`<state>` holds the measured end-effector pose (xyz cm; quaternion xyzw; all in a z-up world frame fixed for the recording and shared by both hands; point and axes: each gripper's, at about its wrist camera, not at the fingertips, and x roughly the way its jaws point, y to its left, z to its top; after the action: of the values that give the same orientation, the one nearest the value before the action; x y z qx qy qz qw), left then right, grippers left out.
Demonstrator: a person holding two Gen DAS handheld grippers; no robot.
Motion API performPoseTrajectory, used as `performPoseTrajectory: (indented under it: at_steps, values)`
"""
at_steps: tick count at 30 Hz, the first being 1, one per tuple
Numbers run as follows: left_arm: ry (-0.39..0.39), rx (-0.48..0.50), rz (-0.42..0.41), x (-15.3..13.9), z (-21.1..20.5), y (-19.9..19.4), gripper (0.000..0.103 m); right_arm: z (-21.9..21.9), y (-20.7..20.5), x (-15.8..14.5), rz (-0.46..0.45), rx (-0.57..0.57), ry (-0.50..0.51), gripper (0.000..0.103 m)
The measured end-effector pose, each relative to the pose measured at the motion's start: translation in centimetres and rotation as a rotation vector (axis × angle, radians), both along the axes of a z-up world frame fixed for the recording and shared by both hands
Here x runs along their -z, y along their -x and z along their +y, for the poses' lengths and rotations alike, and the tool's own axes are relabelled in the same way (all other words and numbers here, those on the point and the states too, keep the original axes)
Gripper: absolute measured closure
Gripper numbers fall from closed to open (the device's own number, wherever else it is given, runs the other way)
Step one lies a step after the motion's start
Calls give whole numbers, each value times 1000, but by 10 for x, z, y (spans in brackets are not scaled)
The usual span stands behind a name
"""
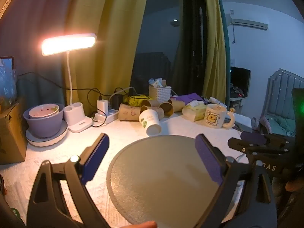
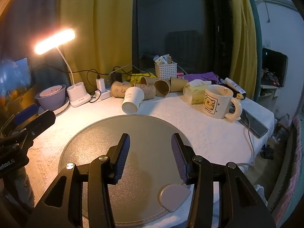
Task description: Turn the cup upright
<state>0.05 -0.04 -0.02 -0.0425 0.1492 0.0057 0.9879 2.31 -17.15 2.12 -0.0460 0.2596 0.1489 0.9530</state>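
Observation:
A white paper cup (image 1: pixel 150 122) with a green print lies on its side on the white tablecloth, just beyond the far edge of a round grey mat (image 1: pixel 161 180). It also shows in the right wrist view (image 2: pixel 132 100), base end toward me. My left gripper (image 1: pixel 152 163) is open and empty above the mat, well short of the cup. My right gripper (image 2: pixel 150 157) is open and empty over the same mat (image 2: pixel 106 138). Each gripper shows at the edge of the other's view.
Several brown paper cups (image 2: pixel 161 88) lie behind the white cup. A cartoon mug (image 2: pixel 218 101) stands right, a tissue pack (image 2: pixel 195 91) beside it. A lit desk lamp (image 2: pixel 77 95), purple bowl (image 2: pixel 51 96), power strip and white basket (image 2: pixel 165 70) line the back. A phone (image 2: pixel 254 122) lies near the right edge.

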Motion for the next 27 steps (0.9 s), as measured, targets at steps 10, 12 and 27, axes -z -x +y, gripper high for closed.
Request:
performPoseTrajectory:
  at_steps: [10,12,27]
  values:
    - [-4,3,-7,-2,-3,0,10,0,0,1,-1,-1,-1,55]
    - [-3,3,-7,-1,-3,0,10,0,0,1,-2,-1,-1,55]
    - [-3,4,-7,-1,-2,0,10,0,-1,2,3,-1,-3,55]
